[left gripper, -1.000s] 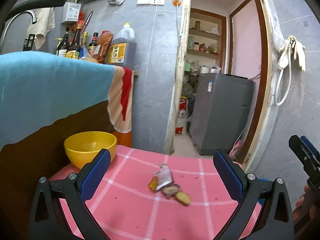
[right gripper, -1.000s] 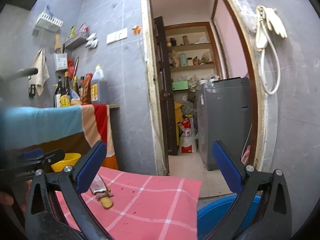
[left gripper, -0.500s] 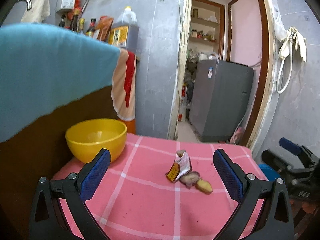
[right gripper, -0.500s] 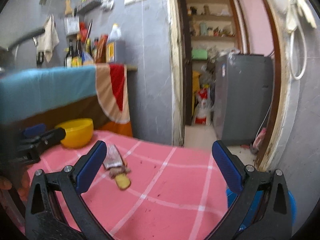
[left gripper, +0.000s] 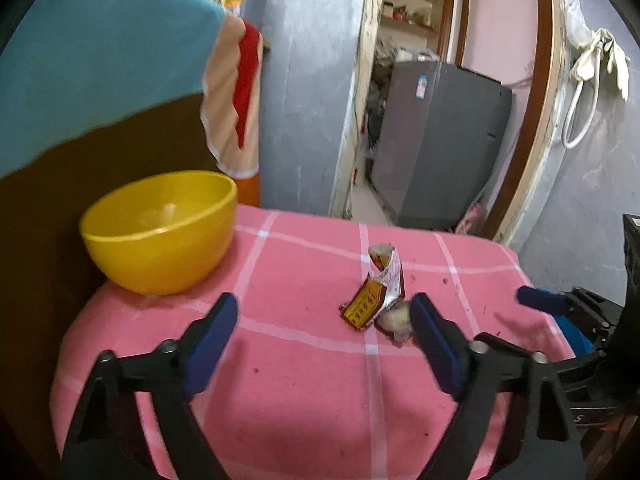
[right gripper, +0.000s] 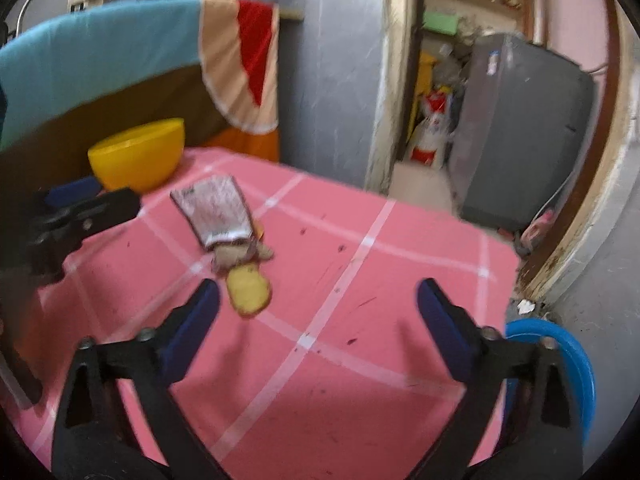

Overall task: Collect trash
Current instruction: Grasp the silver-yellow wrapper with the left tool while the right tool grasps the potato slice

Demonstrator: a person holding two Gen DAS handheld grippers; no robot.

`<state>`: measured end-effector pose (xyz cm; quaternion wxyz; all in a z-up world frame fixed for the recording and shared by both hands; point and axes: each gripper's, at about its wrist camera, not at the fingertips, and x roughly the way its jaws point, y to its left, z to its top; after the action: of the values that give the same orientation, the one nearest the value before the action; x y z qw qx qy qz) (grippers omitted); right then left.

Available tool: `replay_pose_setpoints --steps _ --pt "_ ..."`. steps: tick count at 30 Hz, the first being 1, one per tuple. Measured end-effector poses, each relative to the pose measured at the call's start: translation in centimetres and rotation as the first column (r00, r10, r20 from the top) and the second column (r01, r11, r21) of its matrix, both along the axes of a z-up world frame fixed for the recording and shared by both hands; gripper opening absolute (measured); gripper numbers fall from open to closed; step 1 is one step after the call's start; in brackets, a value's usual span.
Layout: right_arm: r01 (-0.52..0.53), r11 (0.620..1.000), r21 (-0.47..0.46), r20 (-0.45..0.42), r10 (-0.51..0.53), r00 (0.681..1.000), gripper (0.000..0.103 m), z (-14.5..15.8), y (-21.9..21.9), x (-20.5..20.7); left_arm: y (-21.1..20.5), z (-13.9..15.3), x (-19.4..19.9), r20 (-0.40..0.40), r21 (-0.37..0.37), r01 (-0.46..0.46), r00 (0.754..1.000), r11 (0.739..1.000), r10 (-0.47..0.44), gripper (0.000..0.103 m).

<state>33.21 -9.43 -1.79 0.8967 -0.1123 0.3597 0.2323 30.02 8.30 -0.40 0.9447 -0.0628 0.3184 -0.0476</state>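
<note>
A crumpled silver and yellow wrapper (left gripper: 376, 292) lies on the pink checked tablecloth (left gripper: 304, 400), with a brownish food scrap (left gripper: 396, 320) beside it. In the right wrist view the wrapper (right gripper: 218, 212) lies with the scrap (right gripper: 234, 254) and a yellow slice (right gripper: 248, 290) in front of it. My left gripper (left gripper: 324, 340) is open and empty, just short of the wrapper. My right gripper (right gripper: 318, 326) is open and empty, the slice just beyond its left fingertip. A yellow bowl (left gripper: 160, 232) stands at the table's far left.
A blue bin (right gripper: 560, 364) sits below the table's right edge. A cabinet draped in a teal cloth (left gripper: 92, 56) rises behind the bowl. A doorway beyond the table shows a grey appliance (left gripper: 436, 144). The right gripper (left gripper: 568, 312) shows at the left view's right edge.
Both grippers have dropped lower and moved in toward the trash on the table. The wrapper and scraps now lie close in front of the fingers. Both stay open.
</note>
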Motion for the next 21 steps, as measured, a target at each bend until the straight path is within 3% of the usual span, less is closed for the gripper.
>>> replay_pose_setpoints --steps 9,14,19,21 --pt "-0.117 0.993 0.012 -0.206 0.117 0.972 0.067 -2.2 1.5 1.8 -1.3 -1.1 2.7 -0.079 -0.005 0.083 0.993 0.997 -0.083 0.045" --pt "-0.130 0.991 0.018 -0.226 0.131 0.965 0.060 -2.0 2.1 2.3 -1.4 -1.3 4.0 -0.102 -0.050 0.100 0.989 0.994 -0.105 0.028" --pt "-0.138 0.989 0.045 -0.251 0.145 0.957 0.050 -2.1 2.2 3.1 -1.6 -0.9 4.0 -0.098 -0.048 0.111 0.988 0.993 -0.116 0.008" --pt "-0.133 0.990 0.055 -0.257 0.143 0.956 0.044 -2.2 2.1 3.3 -1.7 -0.8 3.9 -0.093 -0.047 0.107 0.989 0.993 -0.111 0.007"
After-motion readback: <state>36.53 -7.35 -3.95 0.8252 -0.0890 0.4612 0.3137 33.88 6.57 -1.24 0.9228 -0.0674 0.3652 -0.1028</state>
